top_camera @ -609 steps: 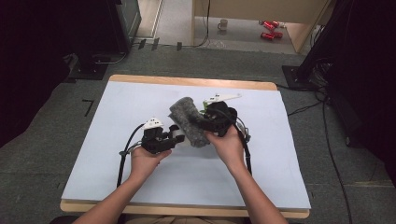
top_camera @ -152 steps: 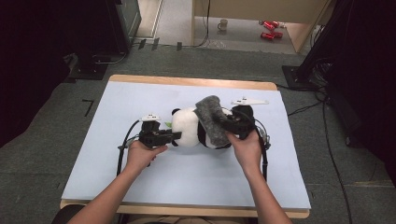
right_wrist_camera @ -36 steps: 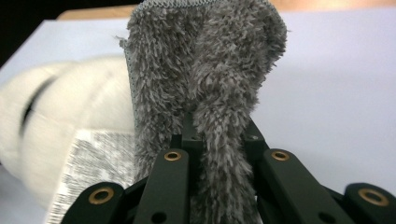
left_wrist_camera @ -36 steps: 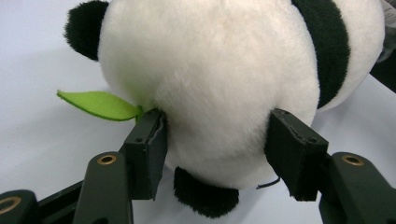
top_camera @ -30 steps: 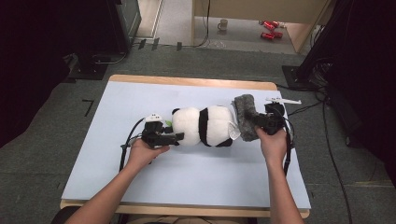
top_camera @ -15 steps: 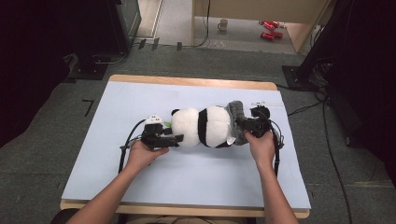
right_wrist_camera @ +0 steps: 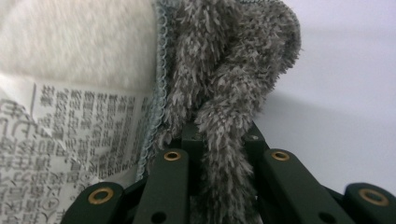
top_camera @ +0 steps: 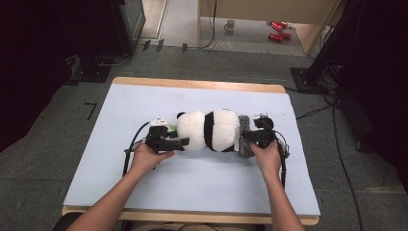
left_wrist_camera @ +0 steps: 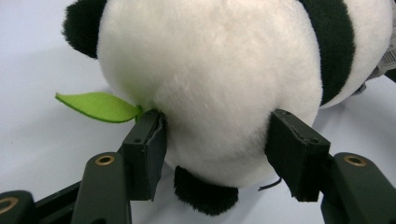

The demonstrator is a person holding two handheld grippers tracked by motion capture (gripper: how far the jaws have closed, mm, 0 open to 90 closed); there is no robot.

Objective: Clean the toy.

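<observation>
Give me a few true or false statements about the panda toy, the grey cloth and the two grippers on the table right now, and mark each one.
1. The left gripper clamps the panda by its head. True.
2. The right gripper is open and holds nothing. False: it is shut on the grey cloth.
3. A green leaf sticks out by the panda's head. True.
4. The panda stands upright. False: it lies on its side on the table.
5. The cloth covers the panda's head. False: it bunches at the opposite end.
</observation>
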